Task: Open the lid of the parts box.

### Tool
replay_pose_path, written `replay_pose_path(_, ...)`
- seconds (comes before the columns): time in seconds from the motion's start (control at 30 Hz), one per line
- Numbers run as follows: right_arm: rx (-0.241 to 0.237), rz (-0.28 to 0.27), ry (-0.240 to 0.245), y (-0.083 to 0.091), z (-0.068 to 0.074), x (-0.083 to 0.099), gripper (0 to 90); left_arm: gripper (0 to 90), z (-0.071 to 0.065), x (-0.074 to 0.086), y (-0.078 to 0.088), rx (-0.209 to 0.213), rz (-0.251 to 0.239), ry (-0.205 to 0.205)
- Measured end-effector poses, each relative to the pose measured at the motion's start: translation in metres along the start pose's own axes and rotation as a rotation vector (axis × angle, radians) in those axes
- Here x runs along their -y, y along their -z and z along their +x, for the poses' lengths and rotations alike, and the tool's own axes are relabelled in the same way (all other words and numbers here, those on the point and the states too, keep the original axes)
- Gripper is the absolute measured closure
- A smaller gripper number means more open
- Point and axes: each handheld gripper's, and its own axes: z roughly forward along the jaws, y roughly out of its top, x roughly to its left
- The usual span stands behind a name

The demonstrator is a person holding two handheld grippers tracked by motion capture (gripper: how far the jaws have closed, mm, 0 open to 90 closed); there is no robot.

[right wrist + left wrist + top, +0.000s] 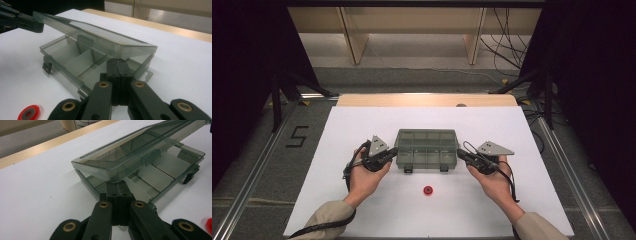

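Your left gripper [393,153] and right gripper [460,154] have their fingers closed under the half-raised lid [140,147] of the compartment box [427,148], mid-surface; red ring [428,190] lies nearer.

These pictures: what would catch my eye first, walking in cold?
Probably the smoky clear compartment box mid-table, its lid propped partly open. A shut left gripper and right gripper sit under the lid's two ends. Then the small red ring on the white table, nearer the person.
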Motion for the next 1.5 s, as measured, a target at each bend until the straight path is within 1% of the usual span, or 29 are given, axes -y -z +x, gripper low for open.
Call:
replay_pose_path(0.03, -0.013, 0.010, -0.018, 0.000, 0.001, 0.000, 90.0, 90.0, 0.000, 0.000, 0.000, 0.000, -0.001, 0.001)
replay_pose_path(0.07, -0.004, 0.023, -0.011, 0.002, 0.001, -0.001, 90.0, 90.0, 0.001, -0.001, 0.001, 0.001, 0.009, -0.012)
replay_pose_path(0.1, -0.010, 0.002, -0.011, 0.000, 0.001, -0.001, 90.0, 90.0, 0.001, -0.001, 0.001, 0.002, 0.005, -0.014)
replay_pose_path(0.13, 0.003, -0.014, 0.002, -0.001, 0.000, -0.001, 90.0, 90.0, 0.000, -0.001, 0.000, 0.001, -0.007, -0.002)
replay_pose_path(0.17, 0.001, -0.016, 0.000, -0.001, 0.000, -0.002, 90.0, 90.0, 0.000, -0.001, 0.000, 0.004, -0.008, -0.003)
replay_pose_path(0.2, 0.011, 0.007, 0.003, 0.001, 0.000, -0.002, 90.0, 90.0, 0.000, -0.002, 0.000, 0.003, -0.011, 0.000)
replay_pose_path(0.27, 0.006, -0.001, 0.002, 0.001, 0.000, -0.003, 90.0, 90.0, 0.000, -0.002, 0.000, -0.001, -0.016, 0.004)
replay_pose_path(0.3, 0.001, -0.005, -0.005, 0.001, 0.000, -0.003, 90.0, 90.0, 0.001, -0.003, 0.001, 0.002, -0.006, -0.002)
replay_pose_path(0.37, 0.009, -0.023, -0.003, 0.000, -0.001, -0.004, 90.0, 90.0, 0.001, -0.004, 0.000, 0.007, -0.025, 0.017)
replay_pose_path(0.4, 0.007, -0.018, 0.001, 0.001, -0.001, -0.005, 90.0, 90.0, 0.000, -0.004, 0.000, 0.007, -0.027, 0.020)
replay_pose_path(0.5, -0.007, -0.014, -0.020, 0.000, 0.000, -0.006, 90.0, 90.0, 0.001, -0.006, 0.000, 0.004, -0.032, 0.016)
replay_pose_path(0.57, 0.002, -0.027, -0.002, 0.000, -0.001, -0.007, 90.0, 90.0, 0.001, -0.007, 0.000, 0.003, -0.037, 0.017)
replay_pose_path(0.6, 0.011, -0.034, -0.003, 0.000, -0.001, -0.007, 90.0, 90.0, 0.001, -0.007, 0.000, 0.003, -0.039, 0.023)
replay_pose_path(0.67, 0.005, -0.049, -0.003, -0.001, -0.001, -0.008, 90.0, 90.0, 0.001, -0.008, 0.000, 0.004, -0.041, 0.022)
replay_pose_path(0.7, -0.007, -0.040, -0.019, -0.001, 0.000, -0.008, 90.0, 90.0, 0.002, -0.008, 0.000, 0.000, -0.045, 0.021)
replay_pose_path(0.73, 0.009, -0.024, -0.014, 0.001, 0.000, -0.009, 90.0, 90.0, 0.003, -0.009, 0.000, 0.007, -0.047, 0.017)
replay_pose_path(0.77, -0.005, -0.035, -0.021, 0.000, 0.000, -0.010, 90.0, 90.0, 0.002, -0.010, 0.000, -0.002, -0.050, 0.023)
replay_pose_path(0.8, 0.003, -0.034, -0.016, 0.000, 0.000, -0.010, 90.0, 90.0, 0.003, -0.010, 0.000, -0.003, -0.053, 0.023)
replay_pose_path(0.87, -0.008, -0.039, -0.026, 0.000, 0.001, -0.011, 90.0, 90.0, 0.003, -0.011, 0.000, -0.004, -0.055, 0.024)
replay_pose_path(0.97, 0.004, -0.053, -0.005, -0.002, 0.000, -0.012, 90.0, 90.0, 0.003, -0.012, -0.001, -0.004, -0.058, 0.032)
replay_pose_path(1.0, 0.000, -0.042, -0.021, -0.002, 0.001, -0.012, 90.0, 90.0, 0.003, -0.013, -0.001, -0.005, -0.058, 0.023)
replay_pose_path(1.07, 0.007, -0.051, -0.016, -0.003, 0.001, -0.012, 90.0, 90.0, 0.003, -0.013, -0.001, -0.003, -0.061, 0.029)
replay_pose_path(1.13, 0.012, -0.048, -0.010, -0.002, 0.001, -0.013, 90.0, 90.0, 0.004, -0.015, -0.001, -0.004, -0.066, 0.019)
replay_pose_path(1.2, 0.015, -0.055, -0.008, -0.004, 0.002, -0.013, 90.0, 90.0, 0.004, -0.015, -0.002, -0.005, -0.067, 0.029)
replay_pose_path(1.23, 0.038, -0.043, 0.000, -0.003, 0.002, -0.013, 90.0, 90.0, 0.004, -0.015, -0.002, -0.006, -0.067, 0.029)
replay_pose_path(1.33, 0.094, -0.047, 0.047, -0.004, 0.001, -0.011, 77.1, 90.0, 0.004, -0.015, -0.002, -0.009, -0.065, 0.023)
replay_pose_path(1.37, 0.100, -0.040, 0.029, -0.005, 0.002, -0.011, 72.9, 90.0, 0.004, -0.015, -0.002, -0.009, -0.066, 0.023)
replay_pose_path(1.4, 0.123, -0.049, 0.037, -0.005, 0.002, -0.011, 69.8, 90.0, 0.004, -0.015, -0.002, -0.010, -0.067, 0.022)
replay_pose_path(1.5, 0.156, -0.070, 0.080, -0.007, 0.000, -0.013, 65.6, 89.9, 0.004, -0.013, -0.003, -0.014, -0.062, 0.015)
